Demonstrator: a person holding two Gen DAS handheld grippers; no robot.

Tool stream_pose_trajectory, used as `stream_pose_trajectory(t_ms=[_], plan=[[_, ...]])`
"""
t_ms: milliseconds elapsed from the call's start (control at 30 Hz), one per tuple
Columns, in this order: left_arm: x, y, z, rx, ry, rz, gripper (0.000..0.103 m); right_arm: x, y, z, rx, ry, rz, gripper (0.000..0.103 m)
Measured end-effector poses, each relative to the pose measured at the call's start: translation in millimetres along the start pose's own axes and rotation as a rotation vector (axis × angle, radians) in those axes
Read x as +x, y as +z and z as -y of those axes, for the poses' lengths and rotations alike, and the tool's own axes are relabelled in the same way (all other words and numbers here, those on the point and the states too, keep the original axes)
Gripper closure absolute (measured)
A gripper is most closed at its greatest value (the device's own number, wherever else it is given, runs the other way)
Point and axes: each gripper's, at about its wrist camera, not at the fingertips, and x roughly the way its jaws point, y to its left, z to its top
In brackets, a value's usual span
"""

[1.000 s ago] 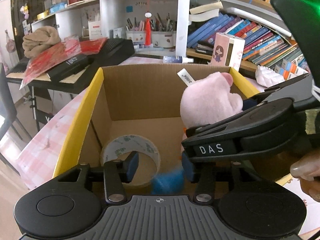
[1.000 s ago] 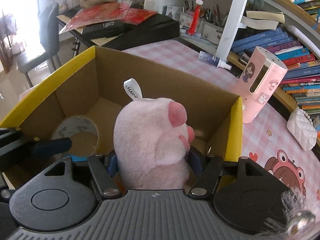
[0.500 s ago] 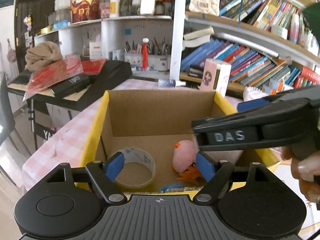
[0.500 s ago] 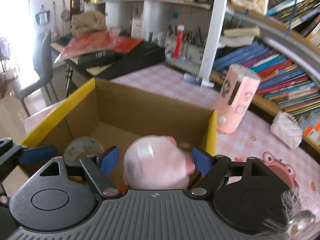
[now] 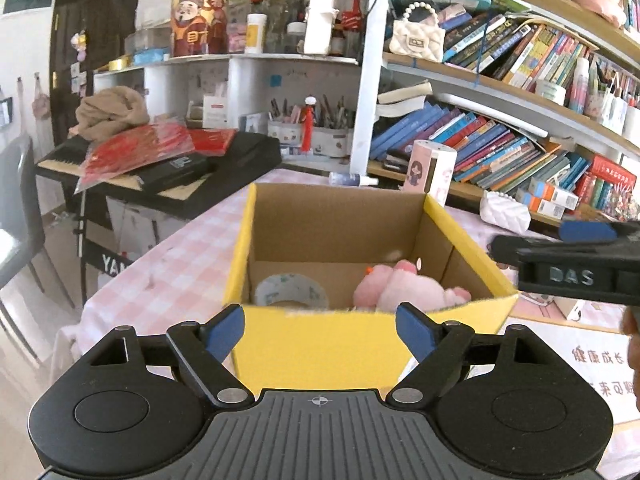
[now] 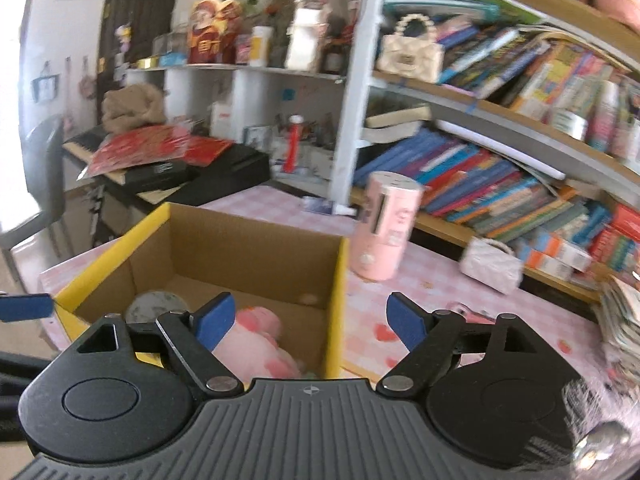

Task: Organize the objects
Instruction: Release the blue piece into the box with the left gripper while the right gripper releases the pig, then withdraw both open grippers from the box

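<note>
Plush toy [image 5: 404,288] right of tape roll [image 5: 291,290], both inside box [image 5: 320,344]

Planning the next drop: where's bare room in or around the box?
Inside the cardboard box: bare floor along the back wall, behind the tape roll and pink plush; its front is crowded by those two. Outside: checkered tablecloth left of the box is bare; so is the patch between the box and the white quilted purse, below the pink canister.

Left gripper [image 5: 320,328] and right gripper [image 6: 308,320] both tilt gently downward, jaws opening wide with nothing between the blue pads (the right one also juts in at the left view's edge), fingertips [image 5: 634,344] of a hand beside it.
</note>
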Motion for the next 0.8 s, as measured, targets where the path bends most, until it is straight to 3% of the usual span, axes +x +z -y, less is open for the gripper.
stream_pose_trajectory(t_ms=[300, 800], plan=[[-26, -26, -10, -0.007, 0.02, -0.035, 0.018, -34, -54, -1, 0.058, -0.109, -0.12, 0.02], [-54, -52, -5, 0.068, 0.003, -0.083, 0.018, -69, -91, -25, 0.061, -0.107, -0.193, 0.017]])
